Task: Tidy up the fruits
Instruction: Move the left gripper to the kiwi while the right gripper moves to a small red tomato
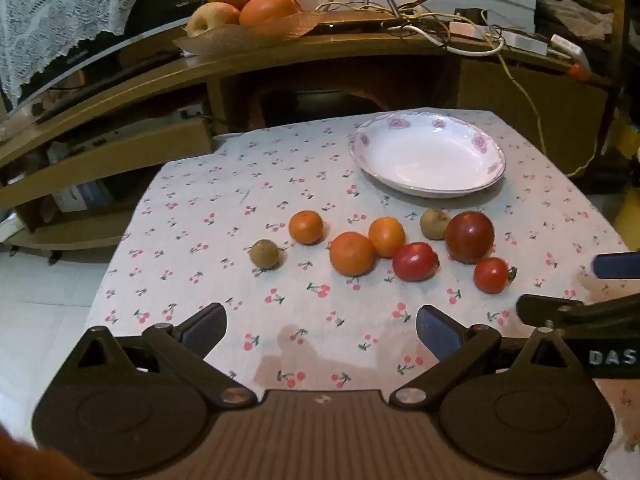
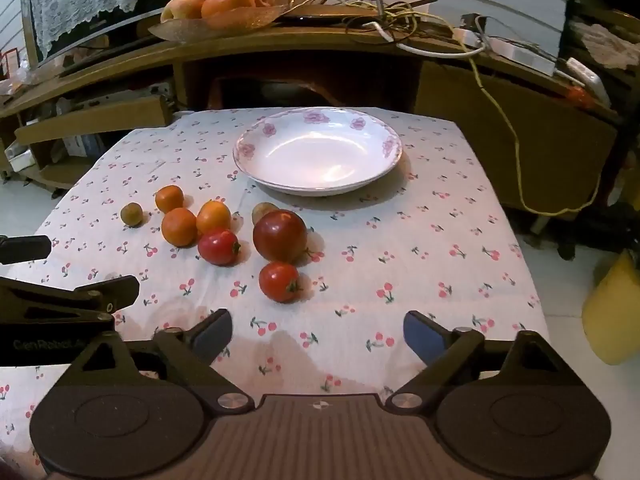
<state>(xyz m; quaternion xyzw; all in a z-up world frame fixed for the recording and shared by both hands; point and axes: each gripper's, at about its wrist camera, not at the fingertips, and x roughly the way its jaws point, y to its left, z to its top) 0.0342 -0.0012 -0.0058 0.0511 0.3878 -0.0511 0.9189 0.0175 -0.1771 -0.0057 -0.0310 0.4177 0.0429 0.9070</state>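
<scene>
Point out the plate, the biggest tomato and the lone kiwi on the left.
plate (image 2: 390, 148): right wrist view, right rim.
biggest tomato (image 2: 280, 236): right wrist view, middle of its skin.
lone kiwi (image 1: 264, 254): left wrist view, centre of the fruit.

Matt cotton-like cloth (image 2: 420, 240), cherry-printed, over the worktop. Glossy glazed china on the plate (image 2: 316, 150), bright with reflections. Near the plate, smooth shiny skins on the tomatoes (image 2: 280, 236), finely dimpled, duller peel on the oranges (image 2: 179, 227). Beyond the plate, polished brown wood on the shelf (image 2: 280, 40). Matt black plastic with metal rivets on each claw (image 1: 320, 332) (image 2: 318, 336).
</scene>
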